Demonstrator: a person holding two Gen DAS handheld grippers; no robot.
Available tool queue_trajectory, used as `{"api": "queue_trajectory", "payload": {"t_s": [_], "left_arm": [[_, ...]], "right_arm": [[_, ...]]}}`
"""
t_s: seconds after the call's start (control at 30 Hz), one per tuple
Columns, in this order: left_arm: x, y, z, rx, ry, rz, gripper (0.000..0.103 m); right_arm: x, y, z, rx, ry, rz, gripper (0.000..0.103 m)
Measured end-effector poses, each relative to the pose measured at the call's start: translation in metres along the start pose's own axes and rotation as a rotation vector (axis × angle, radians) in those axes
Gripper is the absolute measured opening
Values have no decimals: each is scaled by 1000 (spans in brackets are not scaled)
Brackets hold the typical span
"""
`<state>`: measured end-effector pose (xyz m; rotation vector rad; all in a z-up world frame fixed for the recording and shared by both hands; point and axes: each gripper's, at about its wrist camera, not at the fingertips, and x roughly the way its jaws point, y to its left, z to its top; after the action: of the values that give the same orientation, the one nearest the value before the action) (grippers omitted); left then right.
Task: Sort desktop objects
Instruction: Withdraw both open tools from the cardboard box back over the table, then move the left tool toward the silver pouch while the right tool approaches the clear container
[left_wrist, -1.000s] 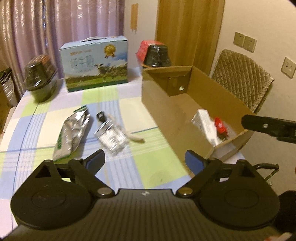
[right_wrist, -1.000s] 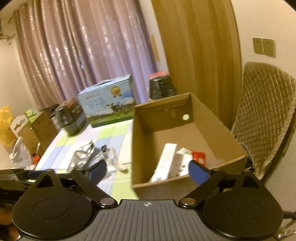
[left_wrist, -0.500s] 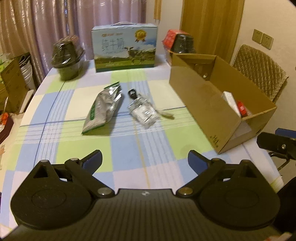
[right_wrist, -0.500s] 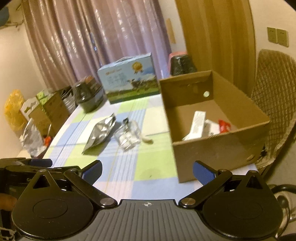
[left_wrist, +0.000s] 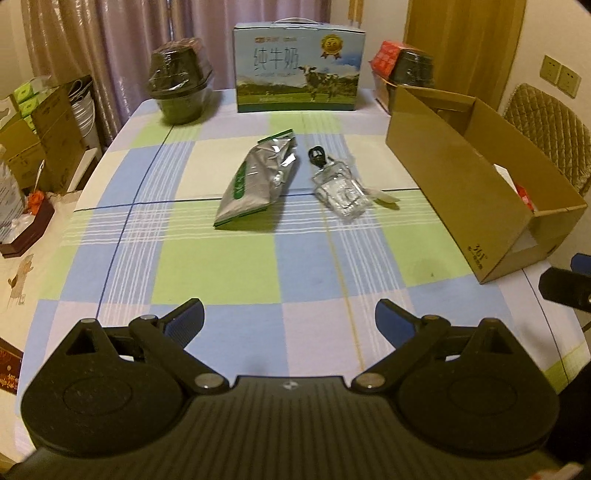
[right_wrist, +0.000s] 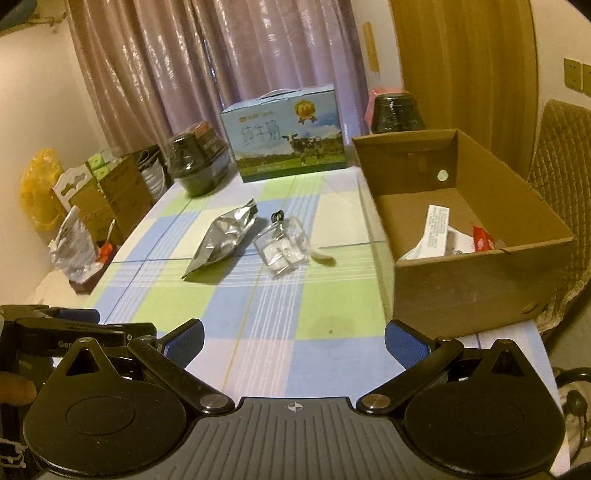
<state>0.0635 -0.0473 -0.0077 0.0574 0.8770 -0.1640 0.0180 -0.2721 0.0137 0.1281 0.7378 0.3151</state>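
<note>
A silver foil pouch (left_wrist: 258, 182) (right_wrist: 221, 240) lies mid-table. Beside it on the right lies a clear plastic packet (left_wrist: 340, 190) (right_wrist: 282, 247) with a black clip at its top and a small beige piece at its right. An open cardboard box (left_wrist: 476, 184) (right_wrist: 476, 273) stands at the table's right edge and holds a white carton (right_wrist: 430, 234) and a red packet (right_wrist: 482, 238). My left gripper (left_wrist: 290, 319) is open and empty over the near edge. My right gripper (right_wrist: 293, 339) is open and empty too, near the box's front left corner.
A blue milk carton case (left_wrist: 299, 83) stands at the back, flanked by two wrapped dark pots (left_wrist: 181, 88) (left_wrist: 412, 70). Cardboard boxes and bags (right_wrist: 92, 199) crowd the floor at the left. A quilted chair (left_wrist: 550, 136) stands behind the box. The checked tablecloth (left_wrist: 221, 273) covers the table.
Both grippers have pulled back and away from the box toward the near edge, so more of the table shows. The objects on the table have not moved. Both grippers stay open.
</note>
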Motion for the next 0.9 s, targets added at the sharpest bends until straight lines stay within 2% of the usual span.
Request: {"api": "queue_trajectory", "payload": {"t_s": [0.9], "left_arm": [[2,15,-2,-25,6,-3,97]], "right_arm": [[16,20,-2,-42,31,22,101]]}}
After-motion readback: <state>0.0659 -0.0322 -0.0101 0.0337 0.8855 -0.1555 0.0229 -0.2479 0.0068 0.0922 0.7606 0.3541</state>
